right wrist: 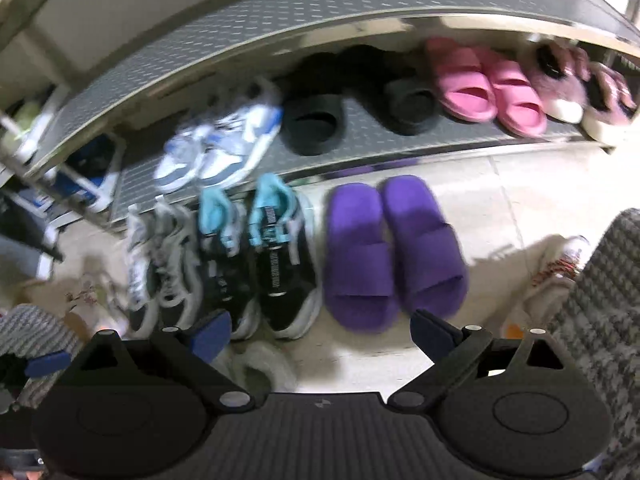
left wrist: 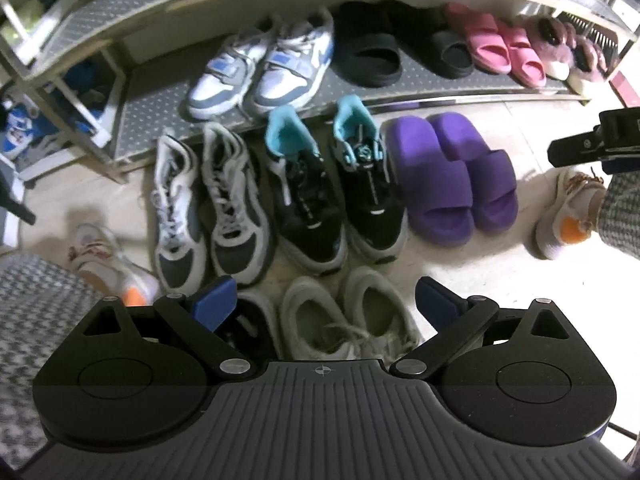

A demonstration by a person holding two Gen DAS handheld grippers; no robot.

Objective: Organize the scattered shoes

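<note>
The shoes sit in rows in front of a metal shoe rack (left wrist: 168, 120). On the floor, right against the rack's lowest shelf, three pairs stand side by side: grey-and-white sneakers (left wrist: 208, 204), black sneakers with teal lining (left wrist: 332, 184), and purple slides (left wrist: 452, 176). Closer to me, a pale worn pair of sneakers (left wrist: 348, 320) lies just beyond my left gripper (left wrist: 324, 304), whose blue-tipped jaws stand wide apart with nothing between them. My right gripper (right wrist: 320, 332) hovers above the toes of the purple slides and black sneakers, its jaws likewise spread and empty.

On the lowest shelf I see white-and-blue sneakers (left wrist: 264, 64), black slides (left wrist: 372, 48), pink slides (left wrist: 500, 48) and fuzzy pink slippers (left wrist: 560, 48) in a line. At each side of the floor stands a foot in a white shoe with an orange patch (left wrist: 564, 216), below a checked trouser leg (left wrist: 624, 208).
</note>
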